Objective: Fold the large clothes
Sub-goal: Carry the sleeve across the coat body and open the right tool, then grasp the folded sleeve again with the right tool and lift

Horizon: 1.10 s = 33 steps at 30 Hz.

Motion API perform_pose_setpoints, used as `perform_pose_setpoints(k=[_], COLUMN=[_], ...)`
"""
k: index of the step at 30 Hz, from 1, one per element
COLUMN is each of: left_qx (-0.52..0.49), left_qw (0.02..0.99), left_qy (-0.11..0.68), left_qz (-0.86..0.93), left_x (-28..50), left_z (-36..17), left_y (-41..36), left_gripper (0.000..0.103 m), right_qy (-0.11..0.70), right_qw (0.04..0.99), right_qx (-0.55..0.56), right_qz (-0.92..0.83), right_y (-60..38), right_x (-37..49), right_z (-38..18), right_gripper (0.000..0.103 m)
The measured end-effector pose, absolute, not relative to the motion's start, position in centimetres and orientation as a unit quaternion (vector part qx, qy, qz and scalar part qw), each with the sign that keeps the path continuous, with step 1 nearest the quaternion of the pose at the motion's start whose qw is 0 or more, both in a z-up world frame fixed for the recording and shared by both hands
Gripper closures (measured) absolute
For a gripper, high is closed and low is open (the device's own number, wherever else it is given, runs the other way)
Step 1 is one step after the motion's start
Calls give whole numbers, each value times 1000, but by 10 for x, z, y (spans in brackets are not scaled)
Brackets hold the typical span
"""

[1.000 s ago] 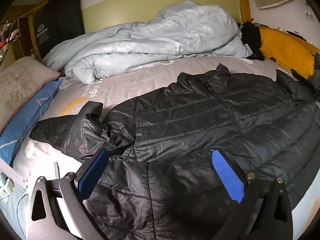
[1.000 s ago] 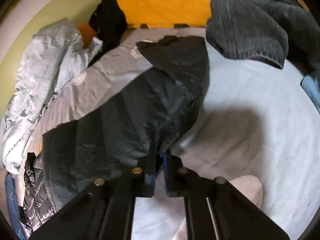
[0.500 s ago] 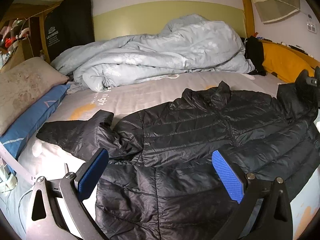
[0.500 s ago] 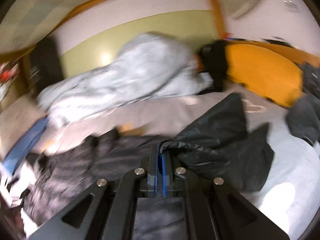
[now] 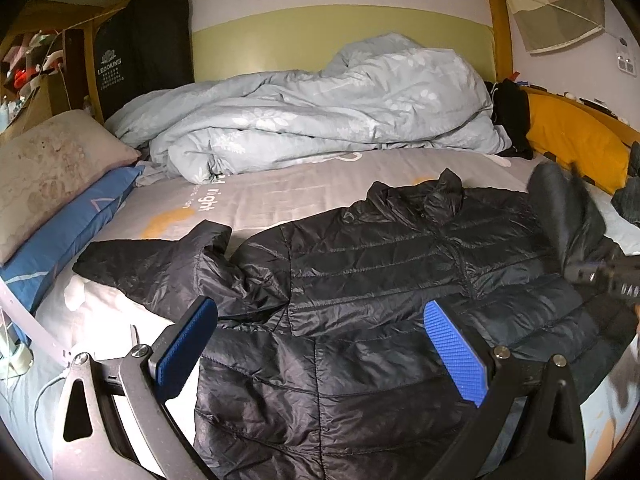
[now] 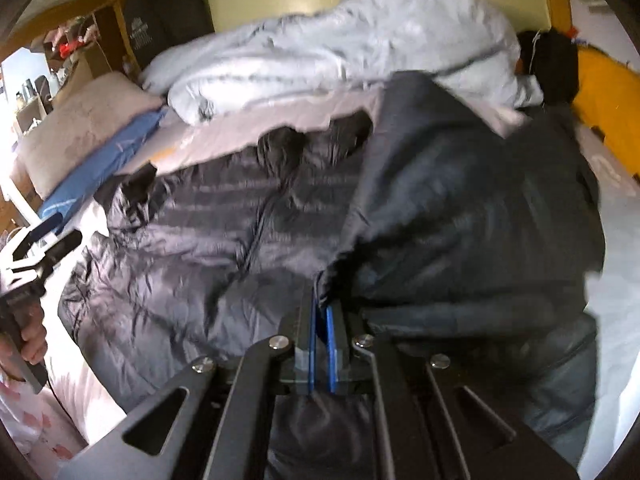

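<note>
Claw pads of the right claw are pinching together on the sleeve of the black puffer jacket, carrying it leftward over the jacket's body, which is lying spread on the bed. Left claw is hovering apart and empty above the near hem. Folding the right sleeve inward appears to be the step in hand; next, laying it flat across the chest and letting go.

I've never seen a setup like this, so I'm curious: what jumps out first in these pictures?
A big black puffer jacket sprawls across the bed's grey sheet, filling the foreground. The right gripper has its jaws shut on the jacket's sleeve, lifting it over the body, while the left gripper hangs open above the hem. Behind, a pale blue duvet lies heaped against the headboard.
</note>
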<state>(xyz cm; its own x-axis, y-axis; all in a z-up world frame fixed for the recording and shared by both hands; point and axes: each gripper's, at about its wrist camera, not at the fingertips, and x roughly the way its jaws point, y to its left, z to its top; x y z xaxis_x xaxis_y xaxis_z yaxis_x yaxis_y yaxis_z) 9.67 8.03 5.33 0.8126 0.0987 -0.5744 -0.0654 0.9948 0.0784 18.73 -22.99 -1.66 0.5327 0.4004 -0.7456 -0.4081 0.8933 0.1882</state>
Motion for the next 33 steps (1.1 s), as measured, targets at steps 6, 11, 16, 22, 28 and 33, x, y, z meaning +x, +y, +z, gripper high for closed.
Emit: perform_pose_setpoints(k=[6, 11, 16, 22, 28, 33], left_qx=[27, 24, 19, 19, 24, 26], left_qw=[950, 949, 948, 948, 946, 945], left_qy=[308, 310, 314, 316, 322, 323], left_qz=[44, 43, 44, 42, 37, 33], left_x=[99, 99, 100, 102, 102, 101], left_z=[50, 49, 47, 46, 40, 39], left_y=[81, 82, 84, 84, 79, 77], left_gripper=[0, 0, 0, 0, 0, 0], right_qy=[428, 402, 360, 330, 377, 386], right_qw=[874, 889, 910, 929, 911, 901], right_qx=[-33, -4, 46, 132, 149, 165], right_qz=[227, 216, 199, 101, 80, 108], right_y=[-220, -235, -260, -305, -327, -328], right_x=[181, 176, 172, 189, 230, 239], right_z=[-19, 5, 31, 35, 4, -9], right_gripper=[84, 46, 31, 10, 9, 13])
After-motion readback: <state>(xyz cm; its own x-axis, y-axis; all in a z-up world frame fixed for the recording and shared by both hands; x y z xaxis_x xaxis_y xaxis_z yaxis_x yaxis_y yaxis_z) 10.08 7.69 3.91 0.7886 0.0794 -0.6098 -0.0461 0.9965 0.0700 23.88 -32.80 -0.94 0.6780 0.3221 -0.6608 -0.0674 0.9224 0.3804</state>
